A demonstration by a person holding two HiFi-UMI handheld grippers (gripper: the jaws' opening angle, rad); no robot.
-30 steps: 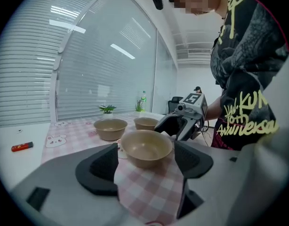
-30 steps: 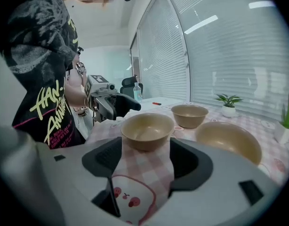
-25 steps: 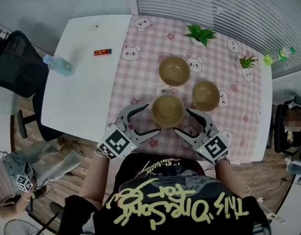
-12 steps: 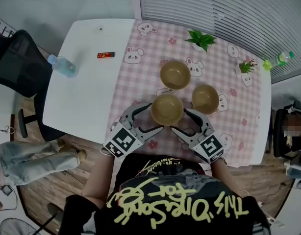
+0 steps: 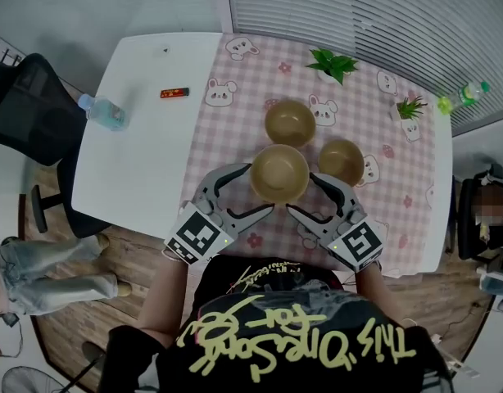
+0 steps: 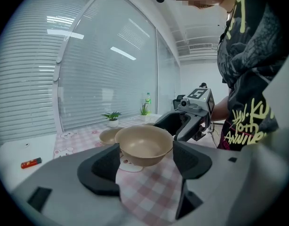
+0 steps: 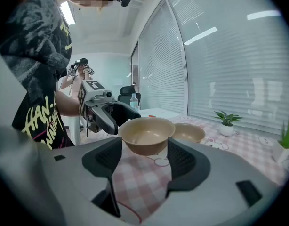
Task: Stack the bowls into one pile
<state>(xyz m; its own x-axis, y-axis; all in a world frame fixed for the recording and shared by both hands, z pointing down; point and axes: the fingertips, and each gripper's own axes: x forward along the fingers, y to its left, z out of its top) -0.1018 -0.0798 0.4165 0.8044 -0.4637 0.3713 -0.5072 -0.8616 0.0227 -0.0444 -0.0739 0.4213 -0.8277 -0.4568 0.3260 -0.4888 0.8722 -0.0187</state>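
Two tools, my left tool (image 5: pixel 261 188) and right tool (image 5: pixel 301 192), clamp one smooth round tan bowl (image 5: pixel 278 173) above the pink checked cloth (image 5: pixel 235 133); a second bowl (image 5: pixel 290 121) and third bowl (image 5: pixel 342 160) sit beyond.

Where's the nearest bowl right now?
Head view, centre: the nearest bowl is clasped between the left gripper and right gripper above the pink tablecloth, just in front of the far bowl and the right-hand bowl.

Grips a tan round bowl (image 6: pixel 144 144) in the wide-set left tongs (image 6: pixel 147 160), clear above the pink checked cloth (image 6: pixel 149 188) on the white desk (image 6: pixel 17 150), right tongs (image 6: pixel 175 126) clasping its far rim.
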